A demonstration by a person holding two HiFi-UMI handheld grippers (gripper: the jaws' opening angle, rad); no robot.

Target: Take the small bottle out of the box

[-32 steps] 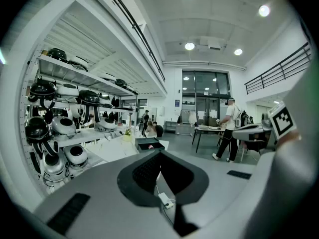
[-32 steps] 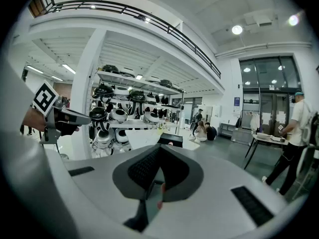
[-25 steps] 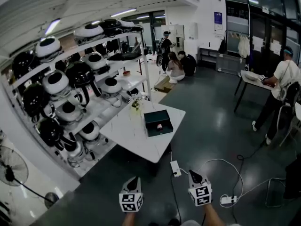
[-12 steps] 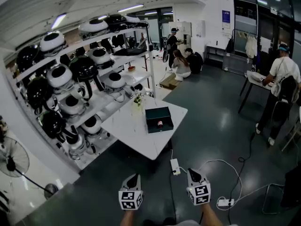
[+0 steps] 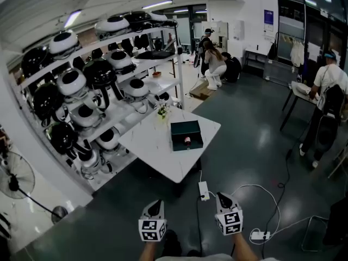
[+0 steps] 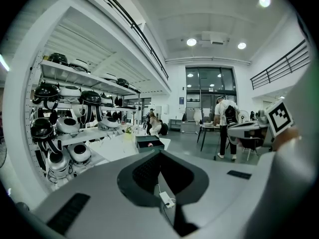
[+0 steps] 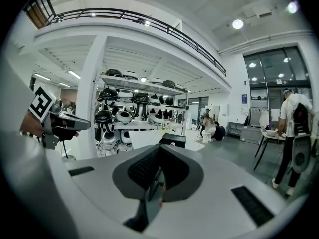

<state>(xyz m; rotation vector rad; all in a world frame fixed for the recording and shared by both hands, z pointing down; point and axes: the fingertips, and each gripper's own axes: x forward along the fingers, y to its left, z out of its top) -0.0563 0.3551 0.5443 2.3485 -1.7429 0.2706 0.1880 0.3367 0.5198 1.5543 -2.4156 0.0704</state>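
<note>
The person is stepping toward the white bench (image 5: 155,159); over the last second it is growing only slightly nearer in the head view and is still standing well ahead. The small bottle (image 5: 187,140) is lying inside the open dark box (image 5: 179,130) on that bench. The left gripper (image 5: 156,205) and right gripper (image 5: 222,198) are hanging low, fingers pressed together on nothing, so the reach is not yet starting.

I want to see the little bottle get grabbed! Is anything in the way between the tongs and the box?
Nothing blocks them. The left tongs and right tongs hang back from the table; only floor with a white power strip lies between. The box is open on top, small bottle showing inside.
</note>
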